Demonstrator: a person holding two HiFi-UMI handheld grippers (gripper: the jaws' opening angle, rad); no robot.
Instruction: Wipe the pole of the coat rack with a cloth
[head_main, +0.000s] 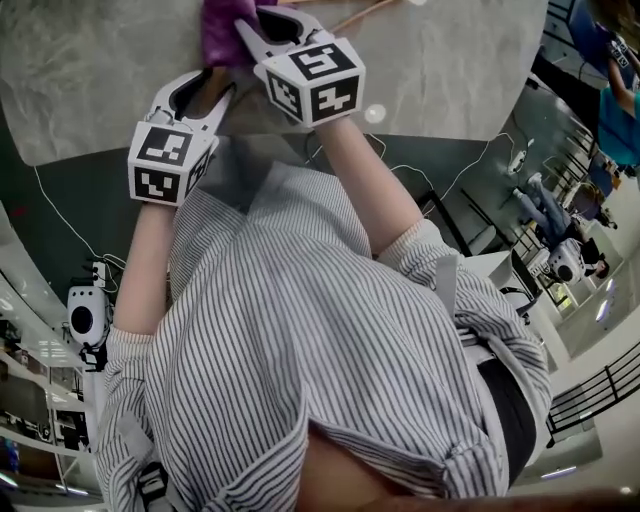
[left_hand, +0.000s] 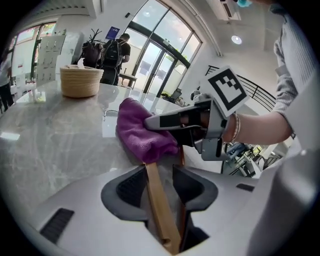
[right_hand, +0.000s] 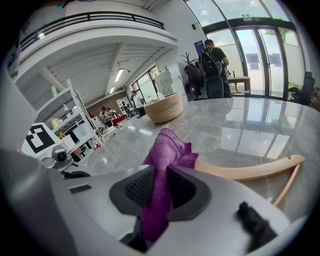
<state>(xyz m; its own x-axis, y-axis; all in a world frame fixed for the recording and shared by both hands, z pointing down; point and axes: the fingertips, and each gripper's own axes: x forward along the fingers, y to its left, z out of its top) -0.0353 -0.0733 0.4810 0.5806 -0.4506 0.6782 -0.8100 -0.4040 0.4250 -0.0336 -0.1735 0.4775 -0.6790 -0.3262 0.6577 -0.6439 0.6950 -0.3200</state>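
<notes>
Now your left gripper (left_hand: 159, 170) has its fingers open around the stiff, likely slick pole (left_hand: 164, 220) over the tabletop (left_hand: 50, 140); hold it just below the cloth (left_hand: 140, 132). Your right gripper (right_hand: 161, 170) pinches that soft, limp cloth in its fingers, bunched against the pole.

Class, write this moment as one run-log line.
left gripper: open, wooden pole between jaws | right gripper: shut on purple cloth
</notes>
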